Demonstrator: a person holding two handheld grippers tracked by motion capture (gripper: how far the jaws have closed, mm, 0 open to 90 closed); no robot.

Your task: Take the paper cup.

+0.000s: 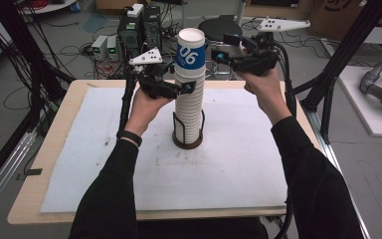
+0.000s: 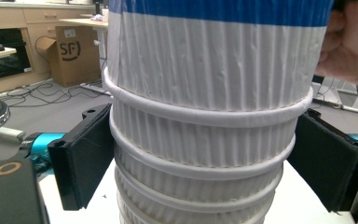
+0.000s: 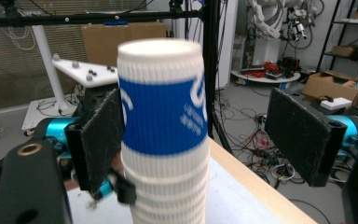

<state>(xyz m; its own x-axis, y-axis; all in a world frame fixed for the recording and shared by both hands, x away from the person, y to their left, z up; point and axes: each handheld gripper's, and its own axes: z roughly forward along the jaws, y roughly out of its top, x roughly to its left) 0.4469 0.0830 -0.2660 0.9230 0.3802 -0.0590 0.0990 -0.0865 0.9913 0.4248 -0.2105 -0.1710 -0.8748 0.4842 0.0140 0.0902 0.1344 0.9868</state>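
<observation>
Cup stack (image 1: 188, 94) at frame centre is straddled by spread left gripper (image 1: 179, 89); top cup (image 3: 162, 100) is flanked by spread right gripper (image 1: 218, 56).

Top cup (image 1: 189, 51), blue band: white figures "06", read in the high view.
Top cup (image 3: 163, 116), right gripper view: white lettering on the blue band, too blurred to read.
Cardboard box (image 2: 73, 54), left gripper view: "SF" logo in black.

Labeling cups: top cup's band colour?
Blue with white print on the top cup; clearest in right gripper view.
</observation>
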